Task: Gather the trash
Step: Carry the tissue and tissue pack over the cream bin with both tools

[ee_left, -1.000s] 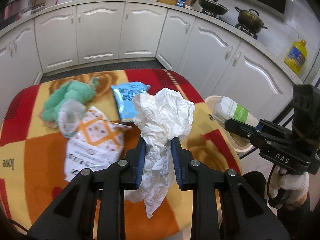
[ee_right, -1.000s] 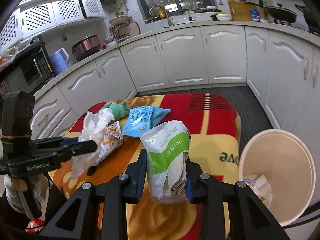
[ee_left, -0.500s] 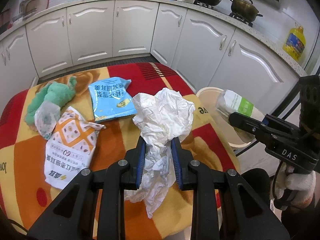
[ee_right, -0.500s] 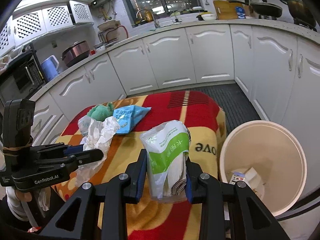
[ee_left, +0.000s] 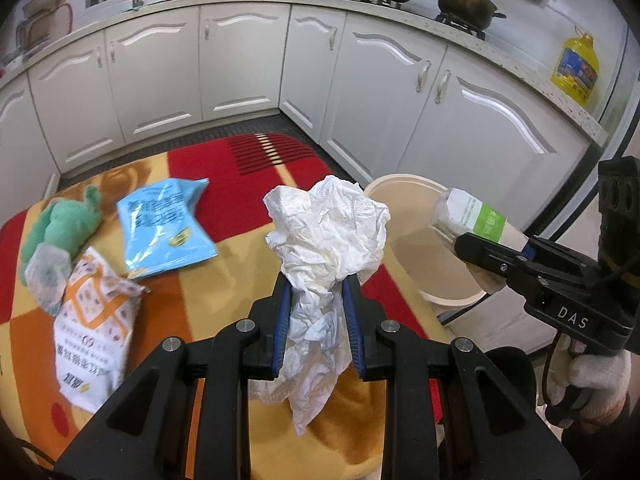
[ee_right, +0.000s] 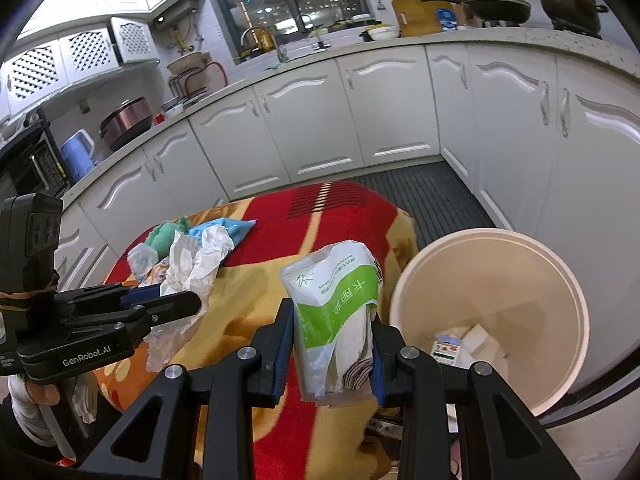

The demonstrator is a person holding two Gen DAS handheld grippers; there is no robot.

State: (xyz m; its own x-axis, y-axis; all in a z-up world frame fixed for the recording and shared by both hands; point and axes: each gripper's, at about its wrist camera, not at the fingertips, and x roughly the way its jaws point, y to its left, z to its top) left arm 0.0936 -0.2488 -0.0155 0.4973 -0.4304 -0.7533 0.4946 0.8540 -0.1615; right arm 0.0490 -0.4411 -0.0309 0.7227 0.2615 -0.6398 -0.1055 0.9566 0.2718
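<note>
Left gripper [ee_left: 316,292] is clamping tight on a crumpled white paper wad [ee_left: 328,228] over the blanket-covered table [ee_left: 240,264], while the right gripper [ee_right: 332,320] is pinching a green-and-white tissue pack [ee_right: 336,292] just beside the rim of the cream trash bin [ee_right: 488,240], which is sitting right against the table edge. A blue snack bag [ee_left: 164,224], an orange-and-white bag [ee_left: 96,332] and a green cloth [ee_left: 64,224] are lying on the table's far-left part, well apart from the bin, and nothing is sitting between the pack and the bin opening.

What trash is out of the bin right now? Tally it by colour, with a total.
White crumpled paper: 1
Green-and-white tissue pack: 1
Blue packet: 1
Orange-and-white packet: 1
Green wad: 1
Clear crumpled wrapper: 1
Total: 6
</note>
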